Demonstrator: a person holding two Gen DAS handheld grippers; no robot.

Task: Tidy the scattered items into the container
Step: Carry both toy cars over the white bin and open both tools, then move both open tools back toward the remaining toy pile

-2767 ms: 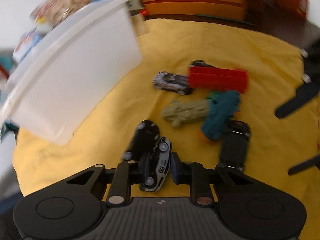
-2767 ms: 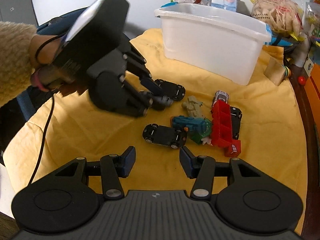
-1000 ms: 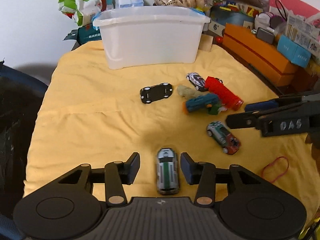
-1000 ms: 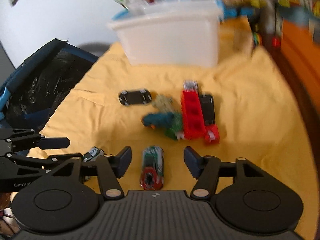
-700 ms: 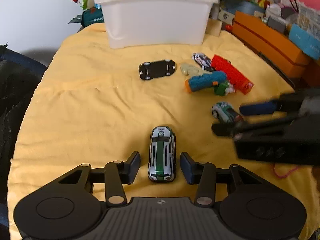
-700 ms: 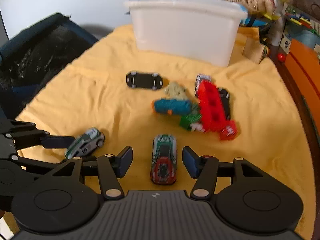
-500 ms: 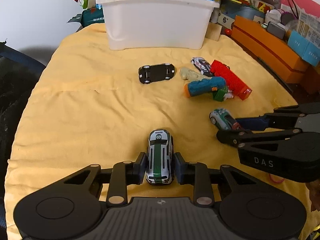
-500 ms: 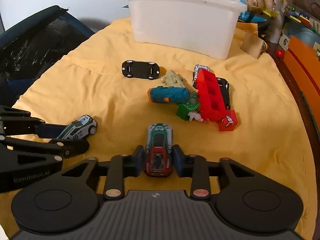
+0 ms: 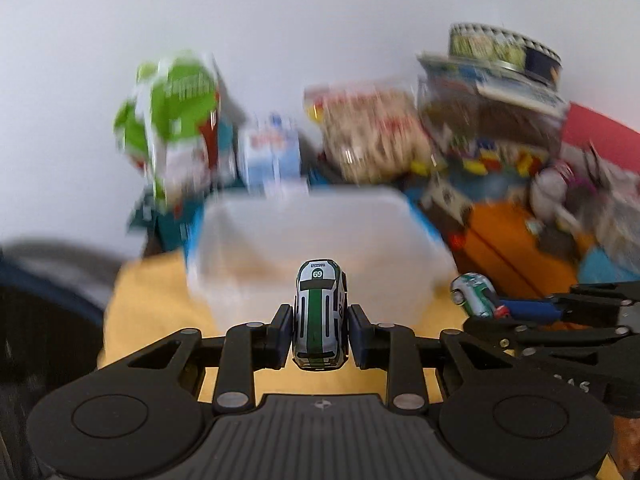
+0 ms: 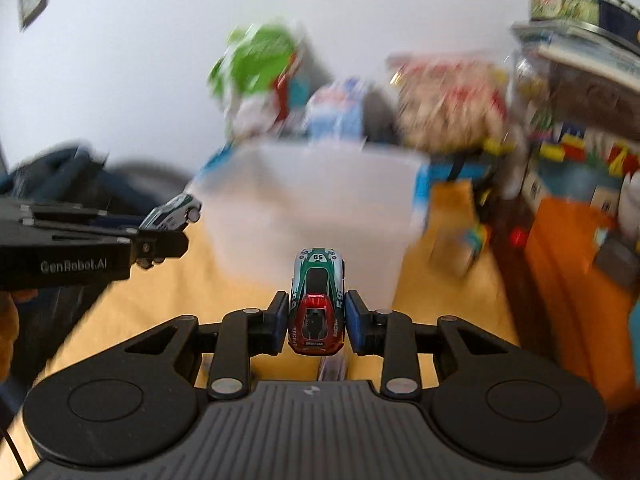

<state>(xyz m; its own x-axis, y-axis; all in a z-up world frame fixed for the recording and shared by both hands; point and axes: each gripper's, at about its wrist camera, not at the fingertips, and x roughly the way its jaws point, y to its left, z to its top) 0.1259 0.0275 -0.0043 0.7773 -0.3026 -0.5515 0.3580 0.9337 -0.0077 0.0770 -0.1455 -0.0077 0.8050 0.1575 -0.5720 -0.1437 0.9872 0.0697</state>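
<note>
Presently the left gripper [image 9: 319,331] has its jaws clamped on the flanks of a small silver die-cast toy car with a green stripe and the number 69 [image 9: 320,316], nose pointing forward. Likewise the right gripper [image 10: 317,319] grips a glossy green-and-red racing car marked 59 [image 10: 317,304]. Both cars are held off the yellow cloth [image 9: 152,300]. Just ahead of each pair of jaws stands the blurred, smooth-walled white plastic container [image 10: 312,216].

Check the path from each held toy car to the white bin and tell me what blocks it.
Nothing visible blocks either path. The left gripper holds the silver car and the right gripper holds the green-and-red car; both point at the white bin straight ahead. Only its near wall faces them, so each car must clear the rim.
</note>
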